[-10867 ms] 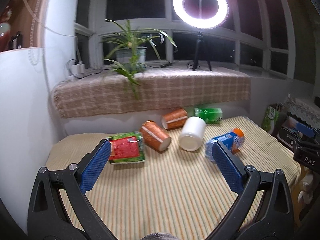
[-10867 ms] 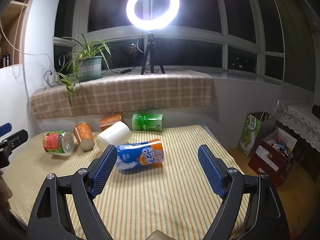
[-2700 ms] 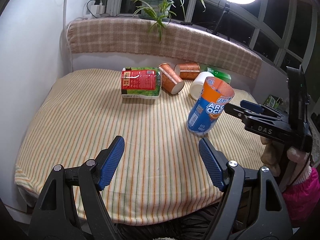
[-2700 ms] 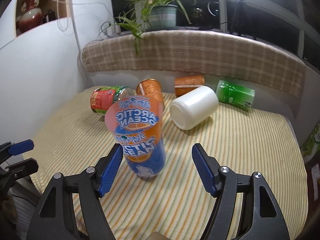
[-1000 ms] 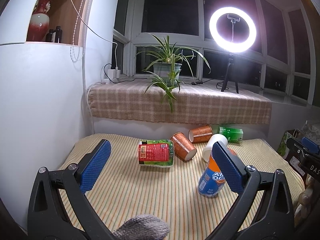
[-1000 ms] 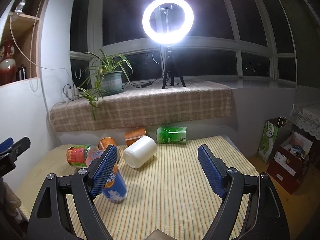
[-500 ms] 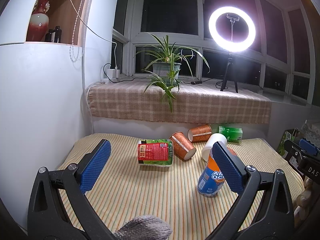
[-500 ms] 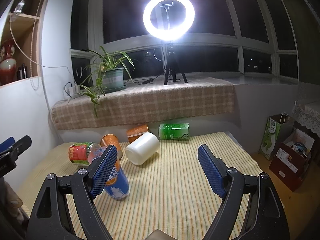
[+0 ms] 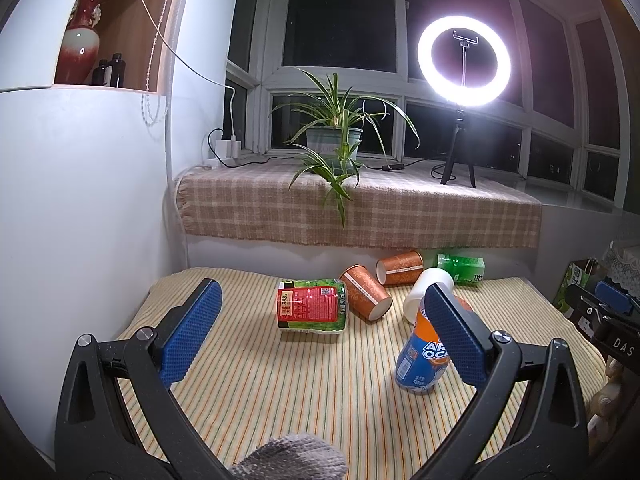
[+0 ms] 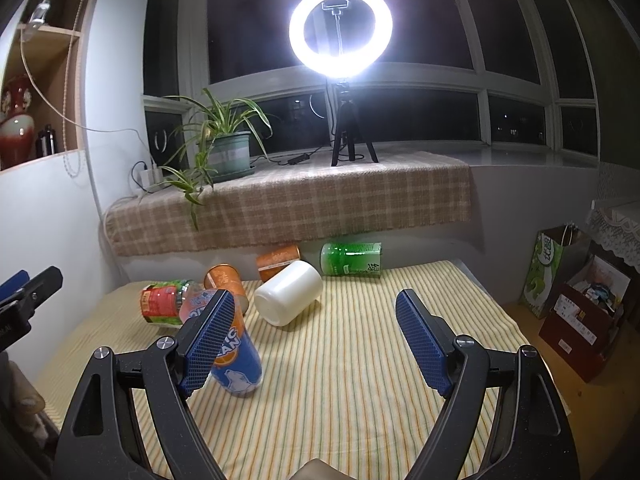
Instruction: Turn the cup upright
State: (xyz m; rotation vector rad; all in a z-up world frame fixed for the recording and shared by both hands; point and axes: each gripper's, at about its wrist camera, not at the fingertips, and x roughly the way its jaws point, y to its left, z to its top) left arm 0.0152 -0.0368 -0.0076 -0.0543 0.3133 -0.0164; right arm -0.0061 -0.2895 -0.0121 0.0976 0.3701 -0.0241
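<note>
Both grippers we held wide apart and empty: the left gripper (image 9: 320,336) and the right gripper (image 10: 312,340) sat pulled back over the near edge of the striped mattress (image 9: 280,400), well apart from everything on it. A few seconds before, the right one had been closing in around the blue-and-orange cup (image 9: 420,364), which then leaned hard; now it stood on its base, mouth up, only slightly tilted, toward the near right of the mattress with nothing touching it. We judged the flip done for this cup and the retreat complete.

Beyond it the others lay on their sides: the red-and-green cup (image 9: 312,309), a brown cup (image 9: 366,294), the white cup (image 10: 289,298), then a second brown cup (image 9: 400,267) and the green cup (image 10: 351,259) along the far edge below the checked ledge (image 9: 360,216).

From the left wrist view the right pad hid the standing cup's rim; the right wrist view showed its clear upper part (image 10: 196,304) and the white cup whole.
</note>
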